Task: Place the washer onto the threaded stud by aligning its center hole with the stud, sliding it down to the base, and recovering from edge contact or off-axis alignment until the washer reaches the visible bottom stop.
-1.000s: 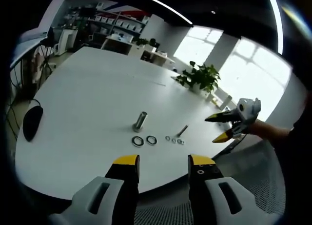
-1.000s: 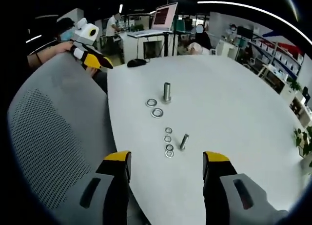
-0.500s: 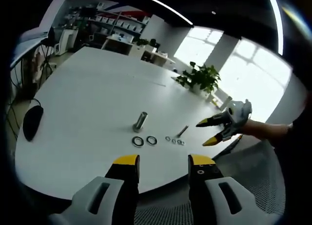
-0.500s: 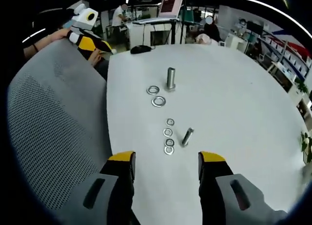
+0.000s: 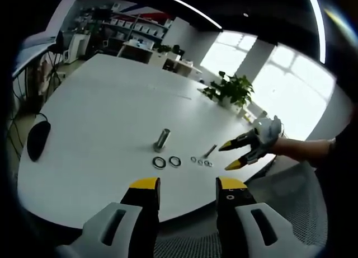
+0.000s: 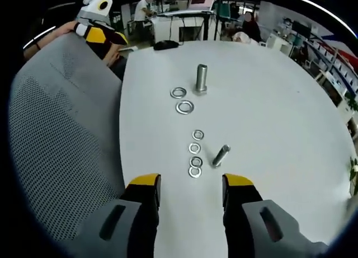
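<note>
While no washer is on a stud yet, the row of four small washers (image 6: 195, 154) lies flat on the white table (image 6: 279, 101) near the edge closest to me, with a small bolt (image 6: 220, 155) tilted just beside it. Farther in from that edge stands the larger threaded stud (image 6: 201, 79), upright on its head, and two large washers (image 6: 182, 100) lie just beside its base on the side toward the edge. The stud's shaft is bare from top to base, so I judge the whole task is still ahead: pick a washer, centre its hole over the stud, slide it down to the bottom stop.

My right hand-held gripper (image 6: 187, 182) hangs over the near edge with its jaws parted and nothing between them, the small washers just ahead of the tips. My left hand-held gripper (image 5: 182, 185) is back off the table edge, jaws likewise parted and empty. A grey mesh chair back (image 6: 61, 135) sits beside the table edge, a dark computer mouse (image 5: 37, 140) lies near another edge, and a potted plant (image 5: 229, 90) stands at the far side.
</note>
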Available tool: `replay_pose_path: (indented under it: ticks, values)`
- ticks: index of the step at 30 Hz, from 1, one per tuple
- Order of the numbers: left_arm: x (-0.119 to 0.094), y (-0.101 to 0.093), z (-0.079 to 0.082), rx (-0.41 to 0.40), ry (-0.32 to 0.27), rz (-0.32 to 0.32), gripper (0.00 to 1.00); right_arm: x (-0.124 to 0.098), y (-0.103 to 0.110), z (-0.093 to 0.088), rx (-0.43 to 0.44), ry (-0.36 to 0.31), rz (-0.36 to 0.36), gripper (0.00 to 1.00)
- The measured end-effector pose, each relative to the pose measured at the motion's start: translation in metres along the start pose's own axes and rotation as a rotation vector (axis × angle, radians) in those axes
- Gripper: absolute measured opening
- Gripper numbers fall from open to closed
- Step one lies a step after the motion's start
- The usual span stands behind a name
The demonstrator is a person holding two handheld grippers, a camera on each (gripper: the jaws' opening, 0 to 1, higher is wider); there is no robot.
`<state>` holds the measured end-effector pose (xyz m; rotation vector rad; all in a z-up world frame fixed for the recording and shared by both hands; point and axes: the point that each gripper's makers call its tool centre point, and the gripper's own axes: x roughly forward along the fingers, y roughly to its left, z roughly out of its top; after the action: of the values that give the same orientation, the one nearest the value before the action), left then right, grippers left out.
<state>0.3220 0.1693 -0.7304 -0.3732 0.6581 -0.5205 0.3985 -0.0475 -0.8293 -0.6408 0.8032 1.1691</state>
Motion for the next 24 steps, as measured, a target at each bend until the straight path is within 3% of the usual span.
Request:
replay_pose_path:
  ticks: [6, 11, 14, 24]
  values:
    - [0.000, 0.001, 0.000, -0.001, -0.003, 0.005, 0.38, 0.008, -0.003, -0.005, -0.007, 0.031, 0.019, 0.38]
    - [0.001, 0.000, -0.002, 0.024, 0.013, 0.008, 0.38, 0.016, -0.001, -0.009, -0.001, 0.050, 0.042, 0.38]
    - [0.000, 0.000, -0.001, 0.000, 0.003, 0.004, 0.38, 0.020, 0.000, -0.011, -0.015, 0.067, 0.053, 0.37]
    - [0.000, 0.001, -0.002, 0.001, 0.008, 0.009, 0.38, 0.031, 0.001, -0.009, -0.033, 0.093, 0.079, 0.31]
